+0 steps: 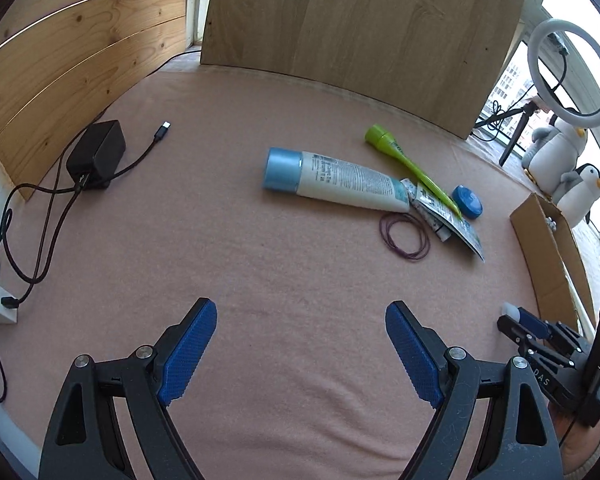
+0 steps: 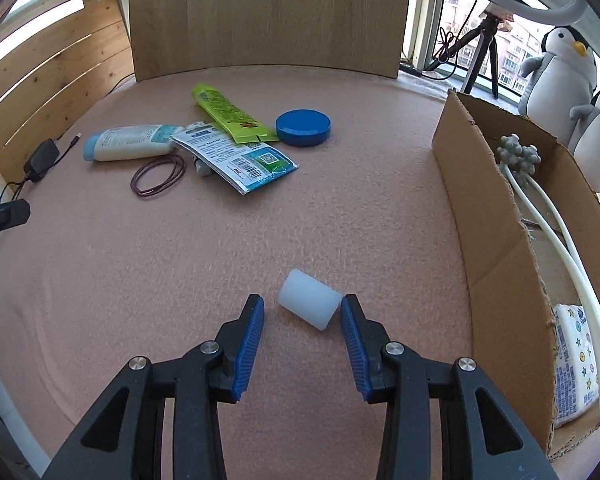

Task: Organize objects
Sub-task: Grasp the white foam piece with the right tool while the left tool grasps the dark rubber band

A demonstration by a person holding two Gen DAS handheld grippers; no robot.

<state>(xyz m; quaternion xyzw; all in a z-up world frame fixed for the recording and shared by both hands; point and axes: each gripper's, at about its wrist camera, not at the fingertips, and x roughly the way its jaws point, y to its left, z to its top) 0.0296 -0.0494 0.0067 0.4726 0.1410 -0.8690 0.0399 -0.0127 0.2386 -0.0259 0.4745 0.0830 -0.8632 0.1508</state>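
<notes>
Left wrist view is looking out over the pink-covered bench (image 1: 260, 264), and at the far left a black charger (image 1: 96, 154) is lying by the wooden slats with its cable trailing toward the edge. Moving right, the left gripper (image 1: 300, 324) is hovering with its blue fingers spread wide and nothing between them. Beyond it the white tube with a light-blue cap (image 1: 332, 178) is lying on its side, the green tube (image 1: 410, 164) is angling across the printed packets (image 1: 448, 216), the loop of dark hair ties (image 1: 406, 236) is sitting just in front, and the blue round lid (image 1: 467, 201) is resting just to the right of the green tube's end. Further right the cardboard box (image 1: 548, 256) is standing open, and the right gripper (image 1: 512, 316) is showing at the frame's edge. Right wrist view is giving the close look: the right gripper (image 2: 302, 308) is parted, straddling the white cylinder (image 2: 308, 305), which is lying tilted on the bench; the right finger is touching or almost touching its end, the left finger is standing clear of it. To the right, the cardboard box (image 2: 496, 232) is holding a white-stemmed grey artificial flower (image 2: 518, 156) and a patterned tissue pack (image 2: 576, 364), and stuffed penguins (image 2: 560, 68) are sitting behind it.
</notes>
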